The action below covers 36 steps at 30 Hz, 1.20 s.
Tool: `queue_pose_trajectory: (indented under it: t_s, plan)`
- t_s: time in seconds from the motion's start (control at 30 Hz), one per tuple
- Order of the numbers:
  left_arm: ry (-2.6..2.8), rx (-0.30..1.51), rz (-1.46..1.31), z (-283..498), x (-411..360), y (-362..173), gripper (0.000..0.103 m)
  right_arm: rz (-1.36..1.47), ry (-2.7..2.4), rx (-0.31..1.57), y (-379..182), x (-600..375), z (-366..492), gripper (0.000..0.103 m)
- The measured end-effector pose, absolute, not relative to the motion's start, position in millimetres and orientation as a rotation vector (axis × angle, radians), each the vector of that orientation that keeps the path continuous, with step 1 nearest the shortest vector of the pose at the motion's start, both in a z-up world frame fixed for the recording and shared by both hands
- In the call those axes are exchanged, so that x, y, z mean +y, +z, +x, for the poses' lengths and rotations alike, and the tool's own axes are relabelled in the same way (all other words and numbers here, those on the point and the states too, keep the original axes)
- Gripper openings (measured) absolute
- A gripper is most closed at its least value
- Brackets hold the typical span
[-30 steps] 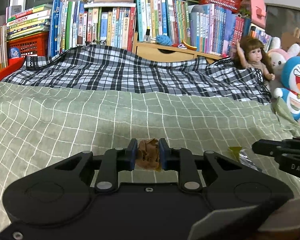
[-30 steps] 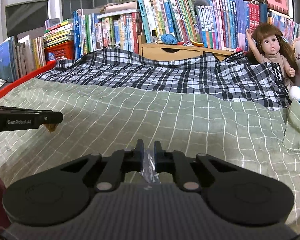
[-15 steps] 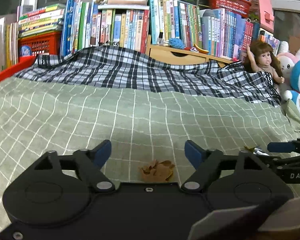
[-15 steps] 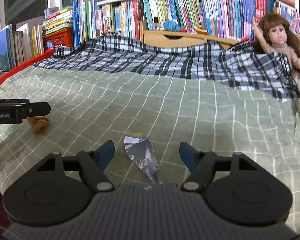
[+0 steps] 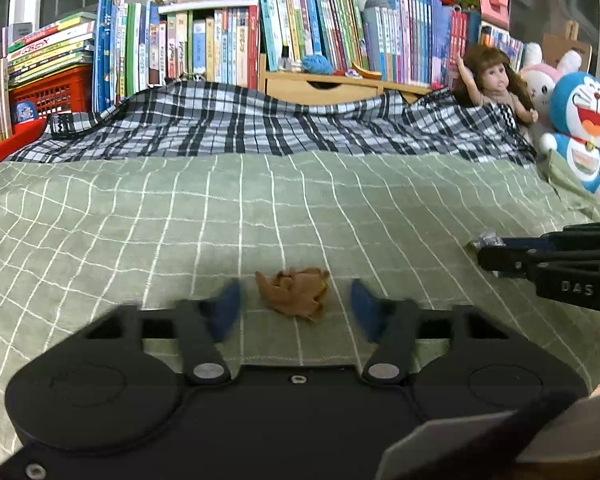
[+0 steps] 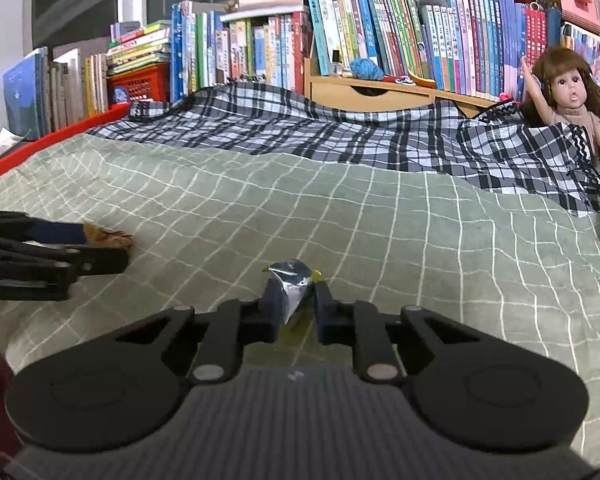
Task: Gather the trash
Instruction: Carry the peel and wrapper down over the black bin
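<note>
A crumpled brown paper scrap (image 5: 294,292) lies on the green checked bedspread (image 5: 220,220), between the spread, motion-blurred blue fingers of my left gripper (image 5: 294,302), which is open and not touching it. My right gripper (image 6: 296,300) has its jaws drawn in narrowly on a silver foil wrapper (image 6: 290,280) with a yellow-green edge, which stands up pinched between the pads. The right gripper (image 5: 500,258) also shows at the right edge of the left wrist view, and the left gripper (image 6: 96,256) at the left of the right wrist view beside the brown scrap (image 6: 108,237).
A black-and-white plaid blanket (image 5: 280,128) covers the far side of the bed. Behind it stand rows of books (image 5: 220,52), a wooden drawer unit (image 5: 332,88) and a red basket (image 5: 48,94). A doll (image 5: 496,84) and plush toys (image 5: 580,128) sit at the back right.
Both grippers let go of their trash pieces onto the bedspread and opened. Since then the right jaws have drawn in on the wrapper again, and the left fingers have narrowed around the brown scrap.
</note>
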State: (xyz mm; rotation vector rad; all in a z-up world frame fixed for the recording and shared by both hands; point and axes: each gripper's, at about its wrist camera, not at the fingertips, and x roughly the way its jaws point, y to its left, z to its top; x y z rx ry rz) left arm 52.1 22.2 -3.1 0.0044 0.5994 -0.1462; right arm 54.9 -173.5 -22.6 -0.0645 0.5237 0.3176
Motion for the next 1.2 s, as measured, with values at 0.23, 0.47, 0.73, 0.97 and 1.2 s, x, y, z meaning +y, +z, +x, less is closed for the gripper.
queue_pose_trajectory:
  t_s: [0.23,0.47,0.73,0.97,1.2]
  plan:
    - [-0.136,0.596,-0.019,48,17,1,0.024,-0.055,0.339,0.501,-18,-174,34,0.020]
    - [-0.188,0.564,-0.006,17,7,17,0.023,-0.004,0.376,0.496,-14,-178,2,0.020]
    - [-0.246,0.590,-0.031,-34,5,20,0.023,0.025,0.425,0.528,-20,-181,-42,0.020]
    - [-0.282,0.664,-0.026,-73,6,6,0.024,0.044,0.458,0.594,-36,-185,-78,0.021]
    - [-0.318,0.787,-0.003,-103,6,-16,0.024,0.030,0.513,0.714,-65,-181,-105,0.021]
